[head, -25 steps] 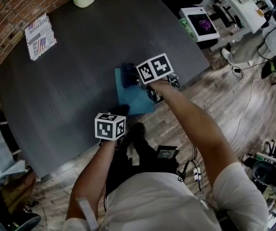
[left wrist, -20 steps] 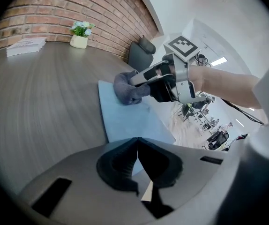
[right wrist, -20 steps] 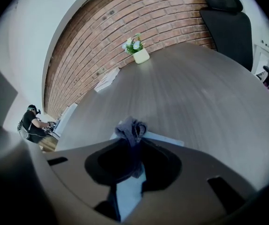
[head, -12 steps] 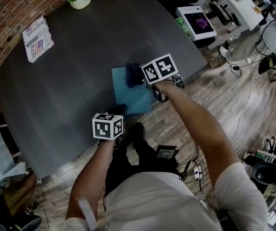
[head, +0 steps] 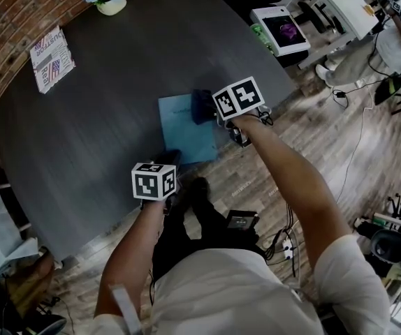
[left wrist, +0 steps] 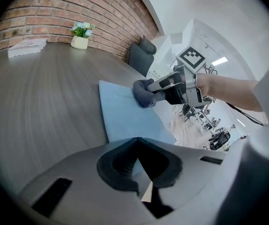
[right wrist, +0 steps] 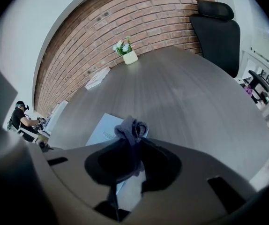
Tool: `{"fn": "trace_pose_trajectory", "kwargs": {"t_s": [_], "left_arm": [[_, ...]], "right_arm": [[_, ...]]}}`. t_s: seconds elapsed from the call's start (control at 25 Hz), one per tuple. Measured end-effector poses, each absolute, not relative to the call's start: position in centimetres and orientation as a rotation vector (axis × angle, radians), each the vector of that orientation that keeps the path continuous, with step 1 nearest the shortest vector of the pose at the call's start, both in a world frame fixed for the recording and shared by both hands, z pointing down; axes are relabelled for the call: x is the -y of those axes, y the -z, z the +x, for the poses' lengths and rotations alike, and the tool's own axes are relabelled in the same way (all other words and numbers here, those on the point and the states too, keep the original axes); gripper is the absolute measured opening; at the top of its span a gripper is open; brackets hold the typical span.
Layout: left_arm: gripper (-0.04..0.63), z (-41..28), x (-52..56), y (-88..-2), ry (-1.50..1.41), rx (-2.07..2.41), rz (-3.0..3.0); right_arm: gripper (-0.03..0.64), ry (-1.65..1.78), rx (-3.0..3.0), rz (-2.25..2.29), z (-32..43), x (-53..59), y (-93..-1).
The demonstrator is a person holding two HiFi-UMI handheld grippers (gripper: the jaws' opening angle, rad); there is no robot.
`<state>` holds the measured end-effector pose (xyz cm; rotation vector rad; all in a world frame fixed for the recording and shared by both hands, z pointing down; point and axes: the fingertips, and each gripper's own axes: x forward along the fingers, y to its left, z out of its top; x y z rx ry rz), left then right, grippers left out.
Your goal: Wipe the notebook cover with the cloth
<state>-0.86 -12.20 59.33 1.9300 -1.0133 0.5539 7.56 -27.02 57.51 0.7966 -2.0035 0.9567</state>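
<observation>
Sliding up and to the right in the head view since a second ago, the right gripper (head: 213, 110) now has the cloth (head: 202, 105) near the upper right corner of the notebook (head: 185, 139). Its tongs are clamped on the dark, crumpled cloth, and the cloth's lower part is lost inside them. I see the left gripper (left wrist: 137, 142) with its tongs brought together at the tips and nothing between them, over the notebook's lower left corner. In the head view its own marker cube hides those tips, so I cannot tell whether they press on the cover. The notebook is flat, pale blue and smooth, lying at centre frame near the front edge of the table (head: 103, 110), which is dark, rounded and wood-grained. Print on the cover is too small to read. At the upper left, a small white pot (head: 110, 4) holds flowers, and a printed booklet (head: 51, 54) lies well apart from the notebook.
</observation>
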Motion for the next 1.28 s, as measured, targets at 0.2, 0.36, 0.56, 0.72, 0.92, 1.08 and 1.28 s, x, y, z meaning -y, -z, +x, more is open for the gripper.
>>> {"fn": "trace_pose_trajectory", "kwargs": {"t_s": [0.2, 0.36, 0.56, 0.72, 0.92, 1.08, 1.28], "left_arm": [[0.009, -0.8, 12.2, -59.2, -0.560, 1.010, 1.934], [0.009, -1.0, 12.0, -59.3, -0.570, 1.006, 1.938], [0.009, -1.2, 11.3, -59.1, -0.578, 1.004, 1.940], [0.009, -1.6, 11.2, -58.6, -0.572, 1.012, 1.950], [0.009, -2.5, 11.0, -57.8, -0.556, 1.017, 1.962], [0.009, -3.0, 10.4, -57.2, -0.543, 1.020, 1.969], [0.009, -4.4, 10.0, -56.8, -0.522, 1.030, 1.966]], "right_arm": [[0.091, -0.931, 1.976, 0.833, 9.0, 27.1, -57.3], [0.089, -0.847, 1.944, 0.877, 10.3, 27.3, -56.9], [0.087, -0.739, 1.911, 0.942, 12.2, 27.5, -55.6], [0.087, -0.715, 1.923, 0.970, 12.6, 27.2, -54.3], [0.087, -0.722, 1.969, 0.956, 10.7, 26.1, -52.7], [0.087, -0.726, 1.995, 0.923, 8.7, 24.6, -52.3], [0.087, -0.740, 2.019, 0.867, 5.3, 23.1, -52.4]]}}
